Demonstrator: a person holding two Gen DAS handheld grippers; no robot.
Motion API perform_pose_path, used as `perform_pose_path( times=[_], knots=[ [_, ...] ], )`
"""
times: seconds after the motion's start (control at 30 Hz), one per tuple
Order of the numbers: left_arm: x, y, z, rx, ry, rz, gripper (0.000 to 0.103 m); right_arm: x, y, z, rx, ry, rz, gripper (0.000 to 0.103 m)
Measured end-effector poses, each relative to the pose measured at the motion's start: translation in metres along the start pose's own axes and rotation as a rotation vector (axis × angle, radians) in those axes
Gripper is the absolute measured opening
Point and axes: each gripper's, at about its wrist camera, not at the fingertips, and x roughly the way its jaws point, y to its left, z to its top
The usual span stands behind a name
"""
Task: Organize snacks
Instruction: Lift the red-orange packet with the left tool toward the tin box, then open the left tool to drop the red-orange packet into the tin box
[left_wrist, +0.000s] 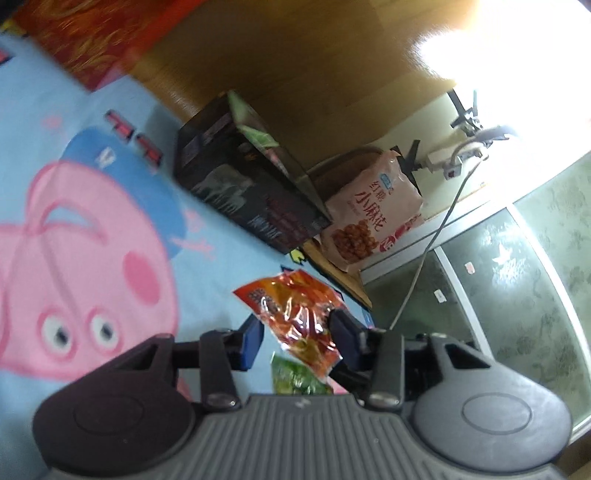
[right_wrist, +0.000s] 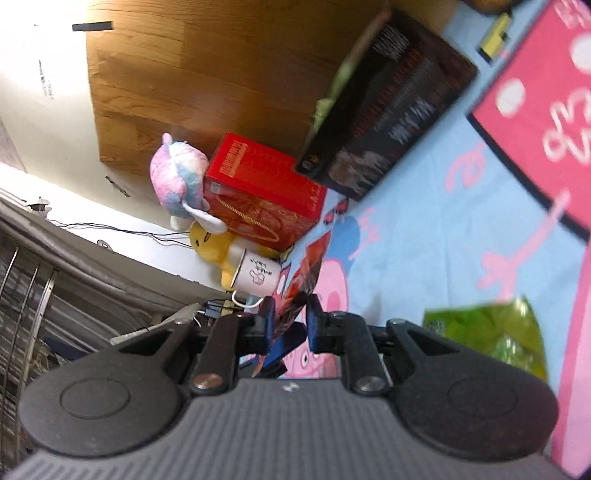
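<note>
Currently, an orange snack packet (left_wrist: 295, 314) is held raised above the cartoon blanket (left_wrist: 110, 221), pinched from both sides by the left hand-held gripper (left_wrist: 295, 332) and, seen edge-on, clenched in the right hand-held gripper (right_wrist: 291, 317). A green snack packet (right_wrist: 491, 332) lies on the blanket, just beside the orange one. A black box (left_wrist: 243, 177) stands farther off, beyond the orange packet.

Light blue cartoon-pig blanket (left_wrist: 110, 221) spread underfoot. Wood-grain panel (left_wrist: 295, 66) behind, washed out by strong glare (left_wrist: 517, 48) at one end. Pale wall (right_wrist: 48, 122) beside it, thin cables (right_wrist: 110, 229) trailing across. Frosted patterned glass doors (left_wrist: 517, 288) in pale frames. Metal bars (right_wrist: 26, 295) at one edge.
</note>
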Motion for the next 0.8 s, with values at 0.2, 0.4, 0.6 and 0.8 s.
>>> perform_pose_path(
  times=[0.2, 0.4, 0.6, 0.8],
  knots=[
    [0.028, -0.029, 0.04, 0.107, -0.001, 0.014, 0.04, -0.007, 0.017, 0.034, -0.077, -0.052, -0.017, 0.02],
    [0.067, -0.045, 0.099, 0.179, -0.024, 0.06, 0.043, 0.011, 0.044, 0.089, -0.234, -0.094, -0.112, 0.02],
    [0.105, -0.029, 0.143, 0.183, -0.08, 0.224, 0.054, 0.071, 0.053, 0.131, -0.474, -0.098, -0.292, 0.033],
    [0.105, -0.03, 0.131, 0.248, -0.09, 0.279, 0.058, 0.073, 0.05, 0.11, -0.733, -0.195, -0.494, 0.046]
  ],
)
